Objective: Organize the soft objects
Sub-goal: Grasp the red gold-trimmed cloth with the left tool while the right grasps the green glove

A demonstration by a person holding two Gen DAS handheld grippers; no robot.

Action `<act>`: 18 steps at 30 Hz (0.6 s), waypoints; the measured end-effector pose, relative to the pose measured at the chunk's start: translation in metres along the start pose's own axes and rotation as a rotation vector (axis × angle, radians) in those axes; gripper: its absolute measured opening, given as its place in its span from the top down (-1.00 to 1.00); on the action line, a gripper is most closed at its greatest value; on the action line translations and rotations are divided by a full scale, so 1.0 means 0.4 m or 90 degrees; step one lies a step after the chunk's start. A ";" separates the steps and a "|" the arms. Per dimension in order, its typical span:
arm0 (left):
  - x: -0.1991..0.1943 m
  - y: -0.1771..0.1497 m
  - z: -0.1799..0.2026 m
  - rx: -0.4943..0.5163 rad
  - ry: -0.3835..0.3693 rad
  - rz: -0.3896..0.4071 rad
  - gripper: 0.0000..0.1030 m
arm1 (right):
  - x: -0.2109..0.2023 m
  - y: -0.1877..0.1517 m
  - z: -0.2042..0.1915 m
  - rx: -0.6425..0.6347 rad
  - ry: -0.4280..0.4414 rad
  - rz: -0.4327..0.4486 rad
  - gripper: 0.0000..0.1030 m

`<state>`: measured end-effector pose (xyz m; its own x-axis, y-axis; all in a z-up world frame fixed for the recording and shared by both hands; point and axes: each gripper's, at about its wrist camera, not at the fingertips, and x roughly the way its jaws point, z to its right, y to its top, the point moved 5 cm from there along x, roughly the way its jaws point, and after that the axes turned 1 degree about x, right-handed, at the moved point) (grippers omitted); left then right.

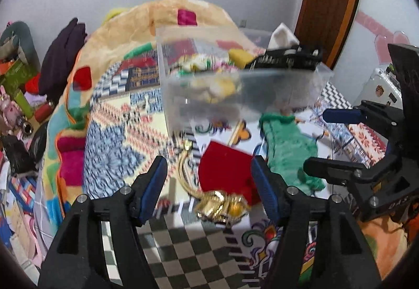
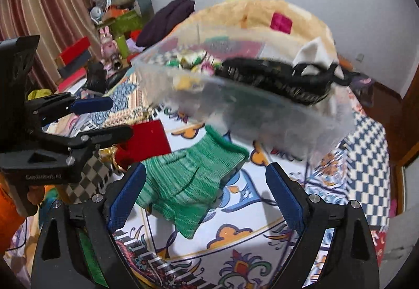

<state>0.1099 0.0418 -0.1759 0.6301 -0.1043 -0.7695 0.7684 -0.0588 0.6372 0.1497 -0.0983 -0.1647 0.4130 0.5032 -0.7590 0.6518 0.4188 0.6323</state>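
A red pouch (image 1: 226, 169) with gold tassels (image 1: 222, 206) lies on the patterned bed cover, between the open jaws of my left gripper (image 1: 208, 176). A green knitted glove (image 2: 188, 181) lies to its right, just ahead of my open, empty right gripper (image 2: 205, 190). The glove also shows in the left wrist view (image 1: 288, 152), as does the right gripper (image 1: 318, 139). The left gripper appears in the right wrist view (image 2: 117, 118). A clear plastic bin (image 1: 235, 95) behind them holds small soft items and a black strap (image 2: 275, 76).
A peach blanket (image 1: 183, 8) is heaped behind the bin. Dark clothes (image 1: 62, 53) and cluttered boxes and toys (image 2: 110, 34) lie at the left. A wooden door (image 1: 332, 0) stands at the right.
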 end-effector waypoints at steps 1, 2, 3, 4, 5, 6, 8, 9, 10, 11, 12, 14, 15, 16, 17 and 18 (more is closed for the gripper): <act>0.006 -0.007 -0.002 -0.004 -0.002 -0.005 -0.28 | 0.010 -0.003 -0.001 -0.001 0.000 -0.008 -0.77; 0.013 -0.017 -0.003 -0.009 -0.007 -0.013 -0.28 | 0.017 -0.008 -0.002 -0.001 0.003 -0.014 -0.77; 0.016 -0.021 -0.002 -0.012 -0.009 -0.015 -0.28 | 0.022 -0.010 -0.002 0.000 0.006 -0.019 -0.77; 0.020 -0.028 -0.002 -0.014 -0.010 -0.018 -0.28 | 0.026 -0.012 -0.002 0.001 0.007 -0.021 -0.76; 0.024 -0.033 0.000 -0.014 -0.010 -0.021 -0.28 | 0.028 -0.015 -0.004 0.002 0.009 -0.023 -0.71; 0.026 -0.036 0.002 -0.014 -0.010 -0.022 -0.28 | 0.031 -0.019 -0.005 0.003 0.013 -0.027 -0.66; 0.029 -0.040 0.006 -0.014 -0.011 -0.023 -0.28 | 0.040 -0.027 -0.006 0.009 0.026 -0.039 -0.42; 0.030 -0.041 0.007 -0.015 -0.014 -0.023 -0.28 | 0.045 -0.031 -0.005 0.013 0.033 -0.045 -0.36; 0.031 -0.042 0.008 -0.017 -0.016 -0.023 -0.28 | 0.050 -0.033 -0.004 0.019 0.040 -0.050 -0.22; 0.033 -0.043 0.010 -0.018 -0.017 -0.022 -0.25 | 0.052 -0.034 -0.003 0.024 0.047 -0.052 -0.06; 0.035 -0.043 0.011 -0.019 -0.020 -0.023 -0.18 | 0.051 -0.034 -0.003 0.028 0.056 -0.051 0.03; 0.042 -0.043 0.017 -0.020 -0.034 -0.029 0.00 | 0.046 -0.037 0.002 0.039 0.066 -0.049 0.41; 0.042 -0.041 0.019 -0.019 -0.038 -0.028 0.13 | 0.045 -0.039 0.005 0.044 0.069 -0.048 0.45; 0.042 -0.040 0.024 -0.017 -0.047 -0.029 0.21 | 0.042 -0.041 0.008 0.050 0.075 -0.045 0.50; 0.043 -0.039 0.027 -0.015 -0.055 -0.031 0.34 | 0.037 -0.042 0.010 0.053 0.078 -0.040 0.56; 0.042 -0.039 0.030 -0.014 -0.057 -0.030 0.36 | 0.031 -0.044 0.012 0.053 0.076 -0.036 0.58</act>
<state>0.1071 0.0291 -0.1981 0.5818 -0.1904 -0.7907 0.7997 -0.0434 0.5988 0.1464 -0.1030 -0.1859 0.2995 0.5691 -0.7658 0.7240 0.3872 0.5709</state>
